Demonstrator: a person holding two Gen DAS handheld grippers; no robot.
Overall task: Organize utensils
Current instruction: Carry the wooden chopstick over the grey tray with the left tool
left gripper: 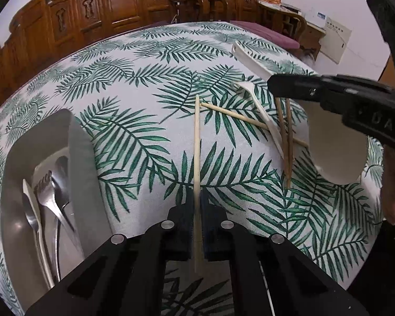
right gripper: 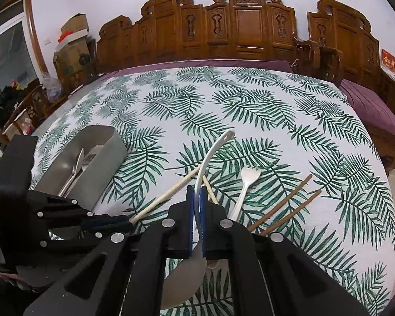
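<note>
My left hand-held gripper is closed on a pale chopstick, its pads pressing the stick near one end while the rest of it runs out ahead over the table, which wears a cloth printed with green palm leaves. My right hand-held gripper is clamped tight on the curved handle of a white ladle; the handle arches up and away from the jaws, and the bowl of the ladle hangs below them, close to the camera.

To my left a grey metal tray sits on the table and holds a metal spoon, a metal fork and a white plastic utensil, lying together lengthwise.

Loose on the cloth between the two tools lie a second pale chopstick, a white plastic fork and a pair of darker brown chopsticks side by side. In the left view the second pale chopstick passes under the white fork's handle, and its far tip lies just beside the stick I hold. Carved wooden seats stand behind the table.
</note>
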